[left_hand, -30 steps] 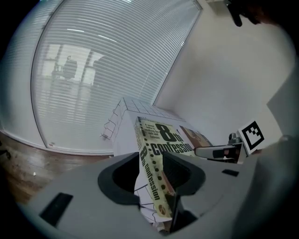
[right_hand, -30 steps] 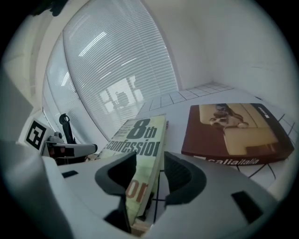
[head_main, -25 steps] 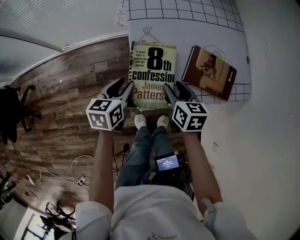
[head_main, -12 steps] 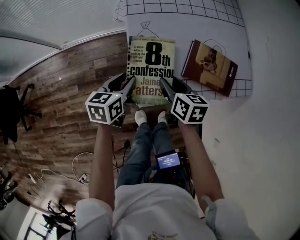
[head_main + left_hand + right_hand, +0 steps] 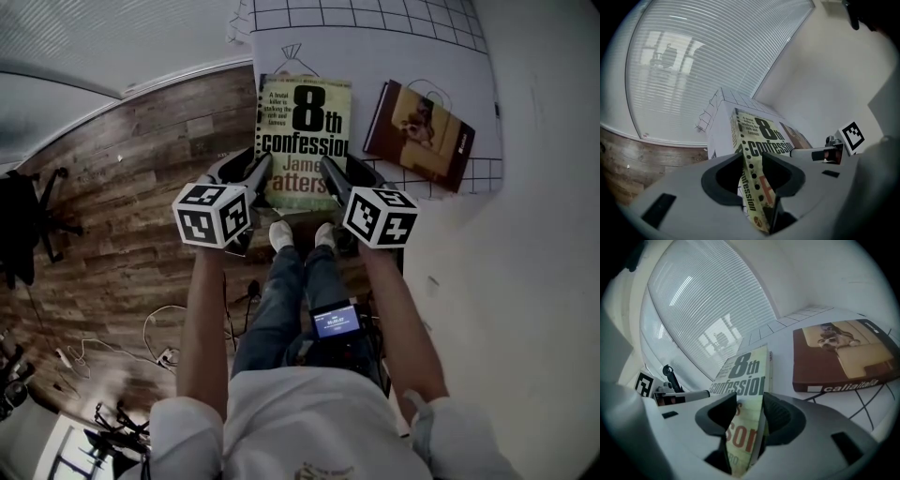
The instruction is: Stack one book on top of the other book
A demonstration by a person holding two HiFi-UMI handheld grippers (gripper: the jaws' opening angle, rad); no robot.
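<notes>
Paperback (image 5: 305, 122) sits just beside brown book (image 5: 419, 134), not touching, on gridded sheet (image 5: 367, 56).

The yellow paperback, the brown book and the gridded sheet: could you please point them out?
yellow paperback (image 5: 305, 131), head view, front cover's middle.
brown book (image 5: 419, 134), head view, cover's middle.
gridded sheet (image 5: 375, 21), head view, bare lined top part.

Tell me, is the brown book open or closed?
Closed. The brown hardcover book lies flat on the white gridded sheet, its picture cover facing up, no pages spread open.
</notes>
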